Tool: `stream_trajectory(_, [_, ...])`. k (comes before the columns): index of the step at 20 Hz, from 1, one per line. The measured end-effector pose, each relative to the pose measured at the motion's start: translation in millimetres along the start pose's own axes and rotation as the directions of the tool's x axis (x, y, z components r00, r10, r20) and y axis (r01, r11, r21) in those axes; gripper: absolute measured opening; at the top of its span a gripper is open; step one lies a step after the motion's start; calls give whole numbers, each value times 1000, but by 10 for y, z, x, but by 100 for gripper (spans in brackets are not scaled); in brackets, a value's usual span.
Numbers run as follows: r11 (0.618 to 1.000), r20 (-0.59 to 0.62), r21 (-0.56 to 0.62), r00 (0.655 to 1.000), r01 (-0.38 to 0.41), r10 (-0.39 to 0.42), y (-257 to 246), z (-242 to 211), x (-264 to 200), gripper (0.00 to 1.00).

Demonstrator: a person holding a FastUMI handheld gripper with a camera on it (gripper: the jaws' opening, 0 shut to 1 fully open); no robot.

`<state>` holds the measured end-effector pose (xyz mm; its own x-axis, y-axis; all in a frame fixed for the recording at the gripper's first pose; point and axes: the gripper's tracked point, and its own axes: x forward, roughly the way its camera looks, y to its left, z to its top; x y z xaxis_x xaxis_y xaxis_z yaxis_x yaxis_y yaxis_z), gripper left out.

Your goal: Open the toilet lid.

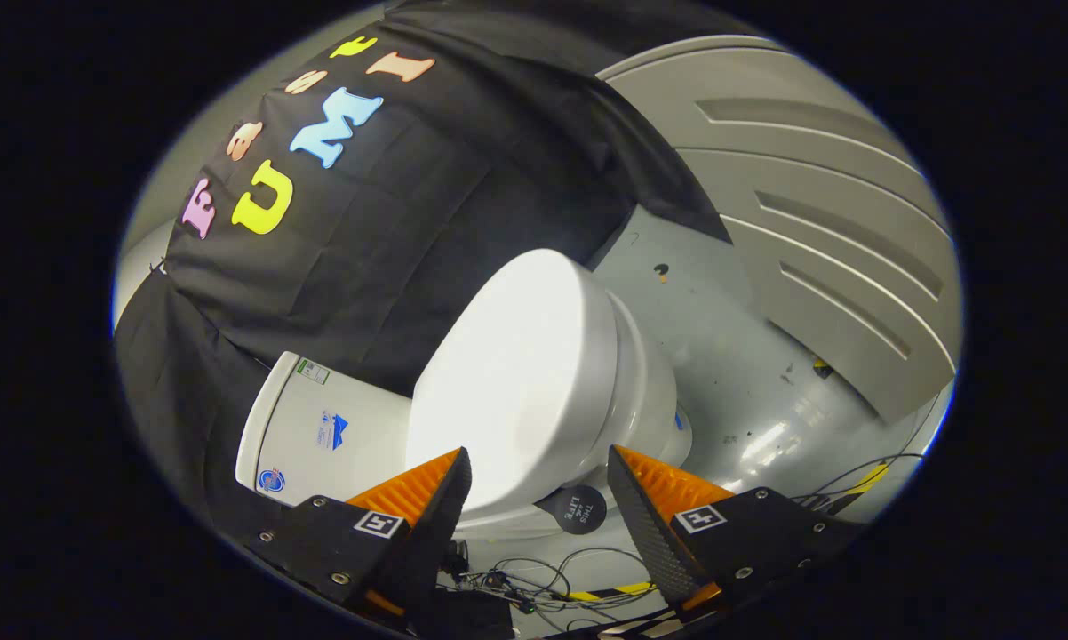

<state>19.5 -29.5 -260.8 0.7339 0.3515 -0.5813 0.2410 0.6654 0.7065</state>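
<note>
A white toilet stands ahead of the fingers, seen tilted. Its lid [516, 382] lies down flat over the seat and bowl [645, 391], glossy and brightly lit. The white tank [321, 431] with stickers sits behind it against the black cloth wall. My gripper [538, 484] is open, its two fingers spread wide with nothing between them. The left fingertip [450, 480] overlaps the near edge of the lid in the view; whether it touches is unclear. The right fingertip [627, 480] sits beside the bowl's side.
Grey floor [747, 391] runs beyond the bowl, with scuffs and a shiny patch. A large grey ribbed panel [818, 231] stands past it. Loose cables [543, 587] and yellow-black tape lie on the floor under the fingers. A dark round disc [581, 509] lies by the toilet base.
</note>
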Motion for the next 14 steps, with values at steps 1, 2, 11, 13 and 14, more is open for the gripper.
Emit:
stream_trajectory(1, [1000,-22,18,1000,2,-2,-58,-71,42,95])
stream_trajectory(2, [999,-41,37,999,0,2,-95,-116,64,95])
stream_trajectory(11, [981,-144,191,989,-15,43,-228,-454,176,92])
stream_trajectory(13, [971,-149,239,987,-29,66,-220,-465,174,83])
stream_trajectory(14, [964,-152,264,985,-40,83,-204,-468,165,81])
